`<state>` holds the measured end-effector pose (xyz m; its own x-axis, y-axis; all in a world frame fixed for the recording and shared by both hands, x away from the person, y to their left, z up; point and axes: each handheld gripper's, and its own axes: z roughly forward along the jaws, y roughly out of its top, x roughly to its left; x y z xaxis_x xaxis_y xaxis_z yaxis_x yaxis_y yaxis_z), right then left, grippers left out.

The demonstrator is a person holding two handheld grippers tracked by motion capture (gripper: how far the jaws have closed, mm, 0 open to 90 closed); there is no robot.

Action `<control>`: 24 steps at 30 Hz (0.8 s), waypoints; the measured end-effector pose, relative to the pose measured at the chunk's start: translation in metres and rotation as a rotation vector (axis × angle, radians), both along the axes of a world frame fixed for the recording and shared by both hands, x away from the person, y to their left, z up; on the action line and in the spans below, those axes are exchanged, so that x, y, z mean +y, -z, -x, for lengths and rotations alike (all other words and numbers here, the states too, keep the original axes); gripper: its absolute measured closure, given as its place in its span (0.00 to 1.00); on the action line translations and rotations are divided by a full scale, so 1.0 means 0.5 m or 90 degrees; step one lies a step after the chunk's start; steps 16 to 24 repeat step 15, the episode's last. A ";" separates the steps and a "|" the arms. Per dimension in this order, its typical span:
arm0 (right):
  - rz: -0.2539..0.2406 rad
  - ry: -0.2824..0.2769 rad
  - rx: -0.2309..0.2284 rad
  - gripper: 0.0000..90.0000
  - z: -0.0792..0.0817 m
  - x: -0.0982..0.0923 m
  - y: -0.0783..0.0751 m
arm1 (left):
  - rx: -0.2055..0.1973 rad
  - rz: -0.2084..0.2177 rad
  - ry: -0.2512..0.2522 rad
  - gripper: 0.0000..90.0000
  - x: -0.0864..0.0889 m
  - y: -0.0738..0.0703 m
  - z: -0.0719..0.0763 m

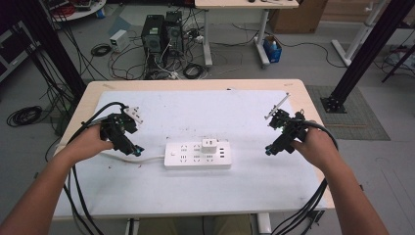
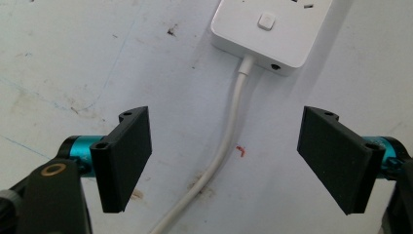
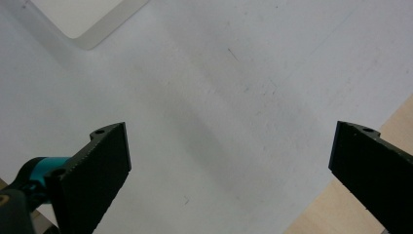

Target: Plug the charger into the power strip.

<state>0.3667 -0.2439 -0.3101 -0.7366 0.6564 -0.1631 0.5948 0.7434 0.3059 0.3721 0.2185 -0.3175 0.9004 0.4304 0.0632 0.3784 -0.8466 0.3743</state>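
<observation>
Here, the left gripper (image 2: pixel 224 161) has its jaws wide apart and holds nothing, and the white cord (image 2: pixel 225 146) of the power strip (image 1: pixel 197 154) runs on the white mat (image 2: pixel 73 58) between them, with the strip's end just ahead. The right gripper (image 3: pixel 229 170) is spread wide too and grips nothing, over bare mat, with a corner of the strip far ahead to its left. A small white plug (image 1: pixel 210 144) sits in the strip, between the two grippers.

My right tool (image 3: pixel 229 175) hangs with jaws wide apart over the white mat (image 3: pixel 219 97); a white corner (image 3: pixel 87 19) sits top left, bare bench (image 3: pixel 316 214) bottom right.
</observation>
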 end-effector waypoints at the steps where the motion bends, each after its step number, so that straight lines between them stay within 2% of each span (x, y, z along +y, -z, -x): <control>1: 0.000 0.000 0.000 0.01 0.000 0.000 0.000 | 0.001 -0.002 0.003 0.23 -0.002 -0.001 0.001; 2: 0.004 0.000 0.006 0.01 0.003 0.002 0.005 | 0.000 0.004 -0.002 0.23 -0.003 0.000 0.002; 12: 0.004 -0.013 0.013 0.01 0.003 0.021 0.008 | -0.001 -0.006 0.003 0.23 0.002 -0.002 0.006; 13: 0.006 -0.015 0.013 0.01 0.003 0.021 0.008 | -0.004 0.001 -0.003 0.23 0.002 0.000 0.007; 15: 0.005 -0.018 0.014 0.01 0.003 0.022 0.009 | -0.005 -0.006 -0.001 0.23 0.004 -0.001 0.007; 24: 0.005 -0.018 0.014 0.01 0.003 0.022 0.009 | -0.005 -0.006 -0.001 0.23 0.004 -0.001 0.007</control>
